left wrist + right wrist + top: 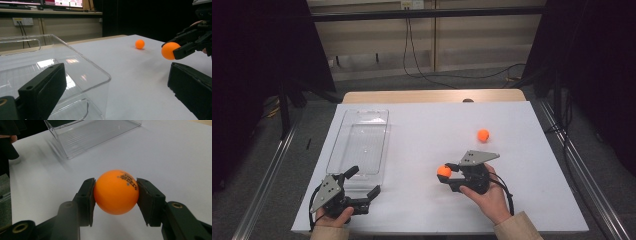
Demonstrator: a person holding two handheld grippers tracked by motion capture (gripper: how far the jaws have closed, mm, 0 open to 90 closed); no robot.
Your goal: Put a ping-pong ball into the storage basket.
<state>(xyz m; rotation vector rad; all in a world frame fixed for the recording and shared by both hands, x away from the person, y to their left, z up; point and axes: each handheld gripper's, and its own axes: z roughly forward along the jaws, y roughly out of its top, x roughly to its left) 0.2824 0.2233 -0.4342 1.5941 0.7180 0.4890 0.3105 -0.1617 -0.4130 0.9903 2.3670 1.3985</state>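
An orange ball [116,192] is clamped between the jaws of my right gripper [445,175], which is shut on it just above the white table; the same held ball [170,50] hangs at the right of the left gripper view. A second orange ball [483,134] [139,44] lies loose on the table, farther back and right. My left gripper [363,183] rests near the table's front left corner, open with nothing between its jaws, close to the near end of a clear plastic bin [357,145] [75,62] [95,135].
The white table top [427,130] ends in a wooden strip at the back. Dark curtains stand on both sides. Cables run across the floor behind the table, and metal rails flank it left and right.
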